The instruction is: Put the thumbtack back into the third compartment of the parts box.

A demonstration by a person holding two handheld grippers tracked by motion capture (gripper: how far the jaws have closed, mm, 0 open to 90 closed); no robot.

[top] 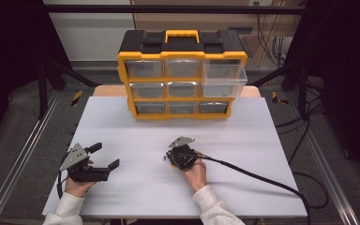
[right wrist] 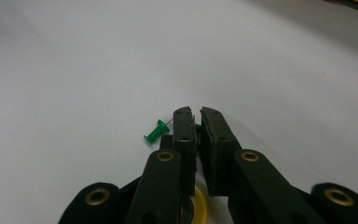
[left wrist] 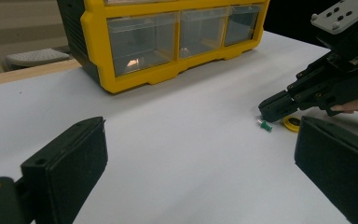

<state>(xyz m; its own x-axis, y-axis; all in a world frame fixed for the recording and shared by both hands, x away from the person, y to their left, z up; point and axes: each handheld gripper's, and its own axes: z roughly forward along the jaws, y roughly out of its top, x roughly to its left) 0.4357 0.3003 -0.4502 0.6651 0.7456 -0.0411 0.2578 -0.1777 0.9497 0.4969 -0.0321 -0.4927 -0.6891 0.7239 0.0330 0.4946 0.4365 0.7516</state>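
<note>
Person is wearing light grey sleeves [top: 65, 206]. Both grippers: black bodies, each carrying a grey 3-cornered plate w/ screws. Right gripper [right wrist: 196, 114] is showing brass-coloured pivot rings; thick black cable [top: 253, 176] is trailing off it. Left gripper [top: 104, 157] is showing blocky black pads.

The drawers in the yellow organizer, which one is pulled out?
The top right drawer: its clear front juts forward past the organizer's yellow frame, while the other eight sit flush.

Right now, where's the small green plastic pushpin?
Small green plastic pushpin lies on the white table, just left of the right gripper in its view, beside a yellow disc.
</note>
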